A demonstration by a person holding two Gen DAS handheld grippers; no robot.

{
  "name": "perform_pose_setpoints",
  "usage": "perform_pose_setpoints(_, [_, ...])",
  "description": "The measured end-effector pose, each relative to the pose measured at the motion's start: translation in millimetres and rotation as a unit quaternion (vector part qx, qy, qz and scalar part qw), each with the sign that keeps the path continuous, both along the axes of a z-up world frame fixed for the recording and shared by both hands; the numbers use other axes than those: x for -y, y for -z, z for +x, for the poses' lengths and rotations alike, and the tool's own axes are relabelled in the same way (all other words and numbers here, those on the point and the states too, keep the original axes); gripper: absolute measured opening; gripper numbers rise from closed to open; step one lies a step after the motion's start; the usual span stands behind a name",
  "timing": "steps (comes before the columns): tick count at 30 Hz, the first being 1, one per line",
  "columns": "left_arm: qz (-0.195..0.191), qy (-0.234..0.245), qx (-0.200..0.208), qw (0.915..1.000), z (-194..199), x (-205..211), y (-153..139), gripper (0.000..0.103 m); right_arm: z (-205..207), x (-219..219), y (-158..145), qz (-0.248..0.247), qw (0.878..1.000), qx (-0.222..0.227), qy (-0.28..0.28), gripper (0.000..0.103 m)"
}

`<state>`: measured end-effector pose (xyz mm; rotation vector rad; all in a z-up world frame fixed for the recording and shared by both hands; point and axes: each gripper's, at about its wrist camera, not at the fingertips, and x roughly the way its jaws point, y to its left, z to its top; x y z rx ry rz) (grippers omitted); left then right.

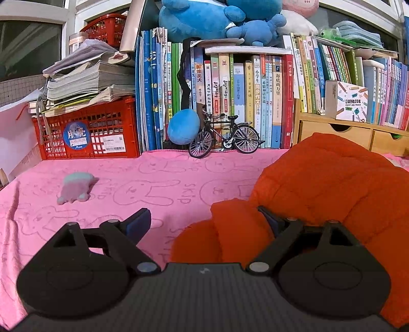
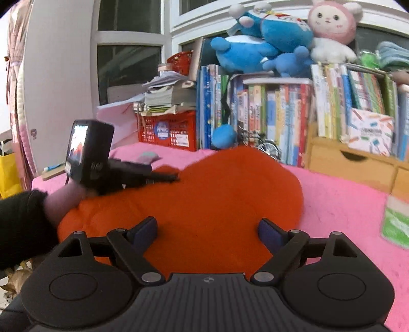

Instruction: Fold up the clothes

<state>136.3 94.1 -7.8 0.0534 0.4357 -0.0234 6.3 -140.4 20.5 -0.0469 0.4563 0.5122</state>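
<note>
Orange padded garment (image 2: 204, 194), bunched into a rounded heap on the pink rabbit-print cloth (image 1: 143, 184) over the worktop, toward the right side in the left wrist view and filling the middle in the right wrist view. One folded lobe of it lying low between the fingers of the left tool (image 1: 204, 219): jaws spread wide, right finger (image 1: 268, 217) against or just over the orange fabric, left finger (image 1: 139, 222) above bare pink cloth, nothing pinched. Right tool (image 2: 207, 229) likewise spread wide, both blue-padded fingers (image 2: 144, 231) hovering over the near edge of the heap, no fabric clamped between them. Seen from the right wrist, the left tool (image 2: 163, 176) at the heap's far left edge, camera block on top, carried by a hand (image 2: 64, 201) in a black sleeve (image 2: 23, 224); picture here somewhat blurred. Farther out on the cloth, a small pale plush toy (image 1: 74, 189) lying well apart from the garment, to the left. Along the back edge, a model bicycle (image 1: 225, 136) standing upright beside a blue plush ball (image 1: 183, 126), both near the garment's far side. Behind those, a row of upright books (image 1: 242, 99), a red crate (image 1: 87, 132) loaded with stacked papers at the left, wooden drawers (image 1: 337, 134) at the right. Above the books, blue plush toys (image 2: 258, 48) and a pink-and-white one (image 2: 332, 23).
</note>
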Motion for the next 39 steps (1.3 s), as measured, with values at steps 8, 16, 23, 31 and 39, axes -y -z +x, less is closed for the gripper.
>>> perform_pose_setpoints(8, [-0.065, -0.004, 0.026, 0.9976, -42, -28, -21, 0.09, -37, 54, 12, 0.017, 0.996, -0.026, 0.081, 0.089])
perform_pose_setpoints(16, [-0.081, 0.028, 0.041, 0.9955, -118, -26, -37, 0.091, -69, 59, 28, 0.034, 0.997, -0.04, 0.06, 0.089])
perform_pose_setpoints(23, [-0.085, 0.031, -0.006, 0.9959, -122, 0, -11, 0.091, -80, 47, 31, 0.035, 0.998, -0.033, 0.029, 0.09])
perform_pose_setpoints(31, [-0.085, 0.013, 0.046, 0.9952, -145, -11, -49, 0.091, -92, 30, 35, -0.008, 1.0, -0.014, 0.014, 0.09])
perform_pose_setpoints(39, [-0.057, 0.083, 0.076, 0.9919, -149, 23, -69, 0.094, -88, 28, 32, 0.002, 1.0, -0.005, 0.023, 0.093])
